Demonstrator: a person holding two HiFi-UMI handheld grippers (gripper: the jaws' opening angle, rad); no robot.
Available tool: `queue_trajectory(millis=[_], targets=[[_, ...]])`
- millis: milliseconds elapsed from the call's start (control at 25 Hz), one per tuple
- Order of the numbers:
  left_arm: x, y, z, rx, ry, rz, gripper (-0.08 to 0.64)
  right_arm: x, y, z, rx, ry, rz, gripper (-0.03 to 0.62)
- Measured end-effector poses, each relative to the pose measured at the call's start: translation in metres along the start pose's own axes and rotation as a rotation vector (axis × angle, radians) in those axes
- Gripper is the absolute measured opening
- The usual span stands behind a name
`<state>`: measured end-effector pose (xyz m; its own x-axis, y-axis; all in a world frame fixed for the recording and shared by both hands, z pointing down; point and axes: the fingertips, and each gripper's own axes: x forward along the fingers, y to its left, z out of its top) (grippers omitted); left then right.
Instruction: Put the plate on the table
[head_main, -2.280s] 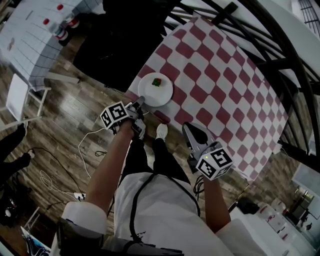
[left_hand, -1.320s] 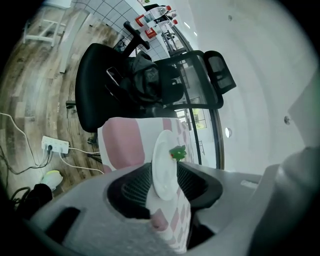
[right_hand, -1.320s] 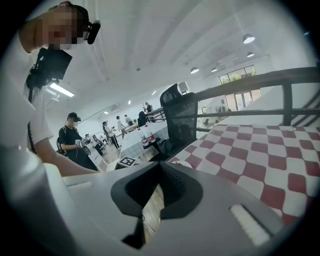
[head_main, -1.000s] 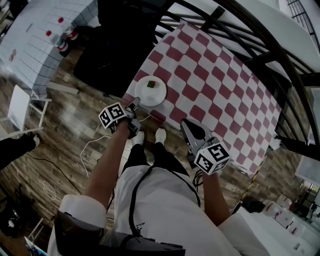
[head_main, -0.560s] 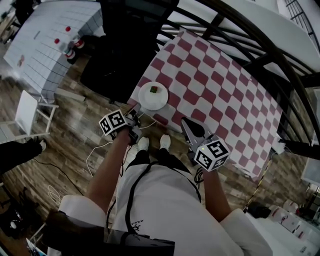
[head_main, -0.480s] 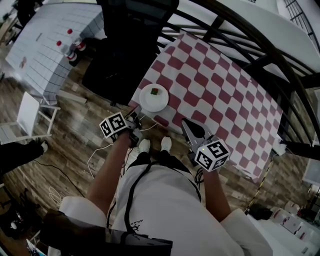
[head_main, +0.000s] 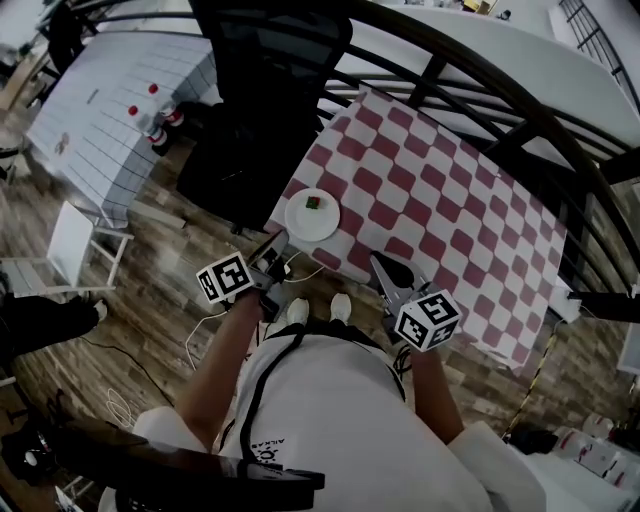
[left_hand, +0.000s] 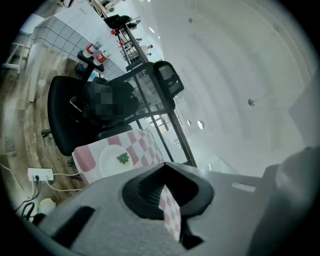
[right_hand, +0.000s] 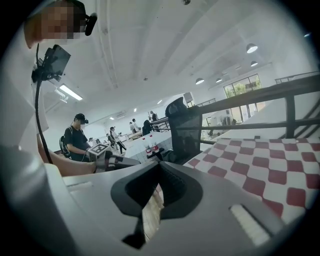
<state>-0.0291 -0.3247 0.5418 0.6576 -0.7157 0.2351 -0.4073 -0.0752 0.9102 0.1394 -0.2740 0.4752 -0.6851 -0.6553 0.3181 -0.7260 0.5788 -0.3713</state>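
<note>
The white plate (head_main: 312, 216) lies flat on the near left corner of the red-and-white checked table (head_main: 450, 200), with a small green and red piece (head_main: 313, 203) on it. My left gripper (head_main: 276, 246) hangs just off the table corner, a little short of the plate, shut and empty. In the left gripper view the plate (left_hand: 112, 161) lies ahead beyond the left gripper (left_hand: 163, 169). My right gripper (head_main: 386, 269) hovers at the table's near edge, to the right of the plate, shut with nothing in it. The right gripper (right_hand: 159, 169) looks along the table (right_hand: 250, 170).
A black office chair (head_main: 262, 110) stands beyond the table's left corner. A white table with bottles (head_main: 150, 115) is at the far left, a white folding chair (head_main: 75, 245) below it. Black railing bars (head_main: 470, 70) arc over the table. Cables and a power strip (left_hand: 40, 174) lie on the wood floor.
The left gripper has drawn back from the plate's rim and now stands apart from it. The plate stays put on the table. The view has pulled back a little.
</note>
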Motion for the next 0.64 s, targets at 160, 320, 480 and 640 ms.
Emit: queue_trajectory(millis=[160,320,480,640], targets=[[-0.009,-0.028,0.005,0.022,-0.013,-0.054,0.008,-0.004,0.003,0.01,-0.007,-0.026,0.003,0.008],[-0.014,-0.049,-0.001,0.041,0.004,-0.098,0.008,-0.009,0.008,0.017,-0.018,-0.044,0.013,0.008],[-0.016,-0.051,-0.006,0.036,0.016,-0.12,0.008,-0.012,0.008,0.017,-0.018,-0.051,0.015,0.008],[-0.015,-0.045,-0.001,0.023,0.002,-0.117,0.008,-0.011,0.007,0.017,-0.034,-0.047,0.012,0.008]])
